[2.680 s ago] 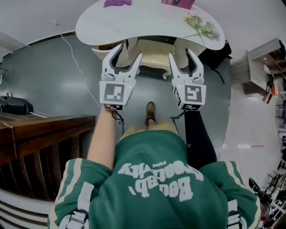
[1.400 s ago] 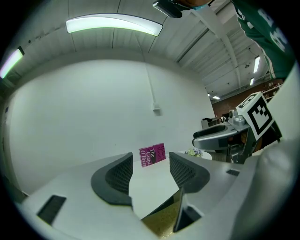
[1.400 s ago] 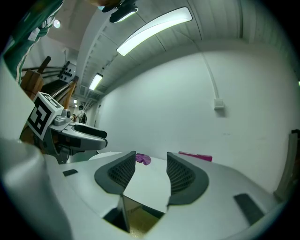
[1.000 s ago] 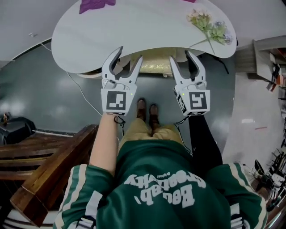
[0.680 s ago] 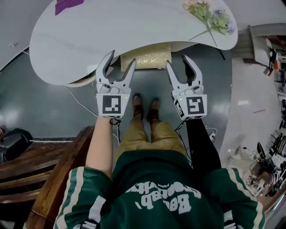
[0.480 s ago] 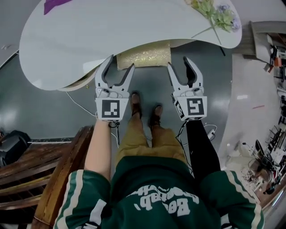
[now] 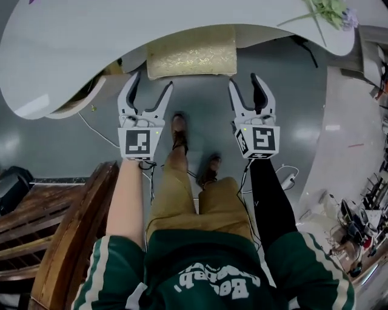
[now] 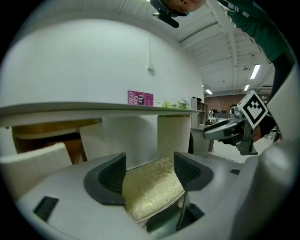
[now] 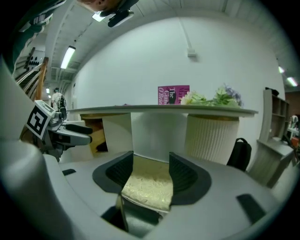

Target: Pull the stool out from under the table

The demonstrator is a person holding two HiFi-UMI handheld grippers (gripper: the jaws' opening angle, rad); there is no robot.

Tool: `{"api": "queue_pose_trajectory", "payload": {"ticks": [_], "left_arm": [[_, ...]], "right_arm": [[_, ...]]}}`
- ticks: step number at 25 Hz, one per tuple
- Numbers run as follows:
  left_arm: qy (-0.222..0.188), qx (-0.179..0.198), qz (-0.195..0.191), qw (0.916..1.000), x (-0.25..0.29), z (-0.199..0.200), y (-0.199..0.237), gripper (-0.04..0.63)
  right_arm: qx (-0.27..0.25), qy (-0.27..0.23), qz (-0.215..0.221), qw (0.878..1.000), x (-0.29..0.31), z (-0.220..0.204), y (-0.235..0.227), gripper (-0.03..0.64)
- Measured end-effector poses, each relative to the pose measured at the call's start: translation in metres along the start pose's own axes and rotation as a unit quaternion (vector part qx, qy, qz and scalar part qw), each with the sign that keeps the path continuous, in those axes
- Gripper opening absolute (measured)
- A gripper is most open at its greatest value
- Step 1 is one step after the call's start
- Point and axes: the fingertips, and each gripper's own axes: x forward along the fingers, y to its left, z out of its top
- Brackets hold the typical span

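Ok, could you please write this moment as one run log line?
phase: approach | left gripper: open, jaws just opening, empty | right gripper: open, jaws just opening, empty | stool: partly under table, not gripped

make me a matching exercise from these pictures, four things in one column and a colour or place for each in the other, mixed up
Things:
1. stool
2. table
3. book
4. flowers

Descriptions:
a. pink, on the table top
b. gold patterned seat, partly under the table's edge
c. green and pale, at the table's right end in the head view
d. white, with a curved top

Pairs: 1-b; 2-d; 3-a; 4-c
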Motion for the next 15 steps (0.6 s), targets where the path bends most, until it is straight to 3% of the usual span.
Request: {"api": "queue_pose_trajectory", "payload": {"ticks": [3, 9, 15], "left_arm": [[0.006, -0.007, 0.020, 0.9998, -0.001, -0.045, 0.003, 0.322], [0.063, 0.015, 0.038, 0.9972, 0.000, -0.154, 0.018, 0.322], [0.112, 0.021, 0.051, 0.9922, 0.018, -0.249, 0.040, 0.324]], "right_arm": [[-0.004, 0.009, -0.002, 1.000, 0.010, -0.053, -0.008, 0.259], [-0.019, 0.023, -0.018, 0.999, 0.040, -0.146, -0.025, 0.269], [-0.002, 0.055, -0.032, 0.998, 0.071, -0.237, -0.041, 0.291]]}}
